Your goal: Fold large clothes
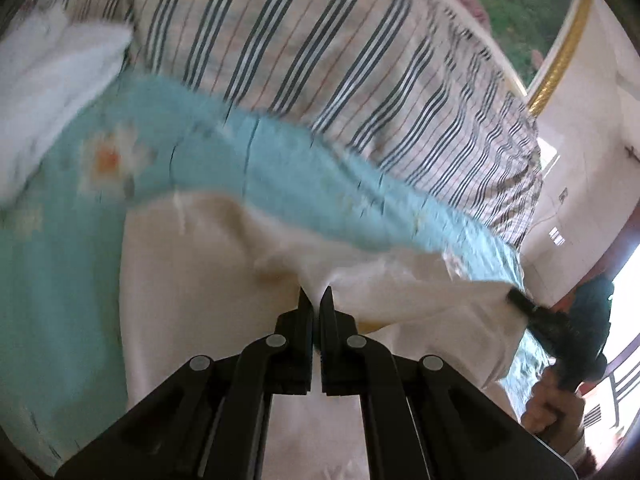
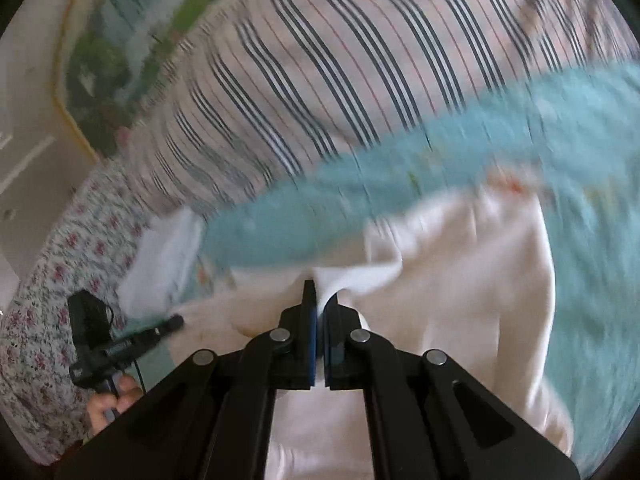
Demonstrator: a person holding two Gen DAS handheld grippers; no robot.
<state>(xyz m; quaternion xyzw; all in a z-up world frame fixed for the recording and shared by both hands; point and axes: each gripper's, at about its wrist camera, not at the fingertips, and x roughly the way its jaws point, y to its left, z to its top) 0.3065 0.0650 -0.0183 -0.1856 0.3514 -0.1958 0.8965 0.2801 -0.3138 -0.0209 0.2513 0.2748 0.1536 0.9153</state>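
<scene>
A large cream-white garment (image 1: 208,272) lies on a light blue bedsheet (image 1: 60,280) and is lifted at its near edge. My left gripper (image 1: 317,298) is shut on a fold of that cloth. In the same view the right gripper (image 1: 516,298) pinches the garment's right edge, held by a hand (image 1: 548,408). In the right wrist view my right gripper (image 2: 320,294) is shut on a white fold of the garment (image 2: 472,280). The left gripper (image 2: 176,322) shows at the left, its tip at the cloth's edge. Both views are blurred.
A striped quilt (image 1: 320,48) is piled behind the blue sheet (image 2: 580,320). A white pillow (image 1: 52,80) lies at the left. A floral cover (image 2: 40,320) hangs at the bed's side. A framed picture (image 1: 532,12) hangs on the wall behind.
</scene>
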